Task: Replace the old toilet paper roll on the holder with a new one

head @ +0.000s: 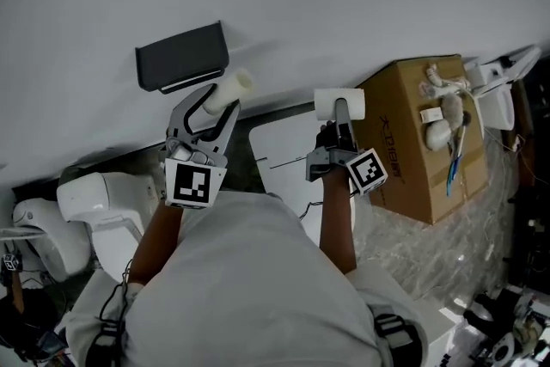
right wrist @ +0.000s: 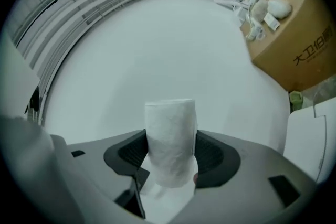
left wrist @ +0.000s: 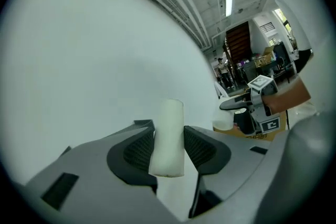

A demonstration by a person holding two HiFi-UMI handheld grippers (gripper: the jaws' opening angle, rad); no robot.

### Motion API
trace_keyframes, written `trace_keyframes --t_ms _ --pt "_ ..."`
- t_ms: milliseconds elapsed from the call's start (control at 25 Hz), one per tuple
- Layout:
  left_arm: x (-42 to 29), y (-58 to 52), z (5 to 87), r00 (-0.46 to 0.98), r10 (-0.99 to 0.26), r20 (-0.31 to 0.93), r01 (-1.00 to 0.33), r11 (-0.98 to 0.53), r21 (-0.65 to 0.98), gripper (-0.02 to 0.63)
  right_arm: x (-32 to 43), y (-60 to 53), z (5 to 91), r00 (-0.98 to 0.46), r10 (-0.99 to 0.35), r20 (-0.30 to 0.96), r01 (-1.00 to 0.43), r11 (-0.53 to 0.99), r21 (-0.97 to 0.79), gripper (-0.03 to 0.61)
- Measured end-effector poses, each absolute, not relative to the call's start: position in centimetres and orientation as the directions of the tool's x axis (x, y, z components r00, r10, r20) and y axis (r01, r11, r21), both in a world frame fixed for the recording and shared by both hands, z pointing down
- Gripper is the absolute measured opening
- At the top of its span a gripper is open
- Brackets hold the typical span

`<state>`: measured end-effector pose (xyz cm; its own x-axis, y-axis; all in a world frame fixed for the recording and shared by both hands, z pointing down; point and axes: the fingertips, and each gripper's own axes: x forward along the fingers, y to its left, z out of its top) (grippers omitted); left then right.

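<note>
A dark toilet paper holder [head: 182,56] is fixed to the white wall. Just below and to the right of it, my left gripper [head: 210,103] is shut on the old roll [head: 234,88], a thin pale tube that sticks out past the fingertips toward the wall. In the left gripper view the old roll [left wrist: 168,136] stands upright with both pads against its sides. To the right, my right gripper [head: 339,114] is shut on the new toilet paper roll [head: 339,102]. The right gripper view shows this thick white new roll [right wrist: 170,141] pressed between the pads, facing the bare wall.
A cardboard box [head: 421,142] with cables on top stands to the right on crinkled plastic sheet [head: 438,253]. A white toilet [head: 94,202] sits at the lower left. A white board [head: 284,155] leans at the wall's foot between the arms.
</note>
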<state>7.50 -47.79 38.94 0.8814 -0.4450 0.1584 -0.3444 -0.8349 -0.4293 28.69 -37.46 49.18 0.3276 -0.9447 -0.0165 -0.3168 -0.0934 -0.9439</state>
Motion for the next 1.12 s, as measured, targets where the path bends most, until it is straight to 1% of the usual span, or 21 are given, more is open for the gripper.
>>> trace_keyframes --t_ms 120,240,360,480,640,760,840,960,1120 --pt "4.4 -48.7 38.6 0.851 -0.501 0.161 -0.387 -0.804 -0.452 0.202 26.1 -42.0 48.8 0.253 -0.966 -0.047 -0.272 -0.024 -0.962 0.27" --pt "1.0 -49.7 38.3 0.814 -0.556 0.166 -0.429 -0.769 -0.473 0.202 23.4 -45.5 48.7 0.208 -0.975 -0.073 -0.191 0.033 -0.981 0.27" --pt "-2.6 -50.7 37.8 0.767 -0.622 0.155 -0.49 -0.725 -0.484 0.201 21.0 -48.4 49.0 0.174 -0.981 -0.091 -0.12 0.07 -0.99 0.27" --pt "-6.1 -51.8 37.5 0.716 -0.683 0.143 -0.548 -0.677 -0.491 0.202 18.5 -50.8 49.2 0.128 -0.987 -0.099 -0.08 0.089 -0.993 0.27" --pt "-10.2 -53.1 37.0 0.654 -0.746 0.124 -0.604 -0.614 -0.507 0.201 15.3 -53.2 48.8 0.074 -0.991 -0.108 -0.069 0.103 -0.992 0.27" --pt "-13.1 -54.2 36.7 0.619 -0.778 0.105 -0.635 -0.575 -0.517 0.201 14.3 -53.9 48.4 0.105 -0.985 -0.135 -0.04 0.131 -0.991 0.269" --pt "-14.7 -54.9 36.5 0.603 -0.793 0.092 -0.655 -0.557 -0.511 0.202 13.7 -54.2 47.8 0.096 -0.983 -0.157 -0.056 0.153 -0.987 0.269" --pt "-15.9 -55.7 36.2 0.593 -0.802 0.071 -0.672 -0.541 -0.506 0.201 11.9 -55.4 47.0 0.035 -0.988 -0.154 -0.109 0.149 -0.983 0.27" --pt "-16.8 -56.4 36.8 0.575 -0.813 0.093 -0.684 -0.54 -0.49 0.202 9.2 -57.0 47.0 -0.013 -0.989 -0.149 -0.086 0.149 -0.985 0.27"
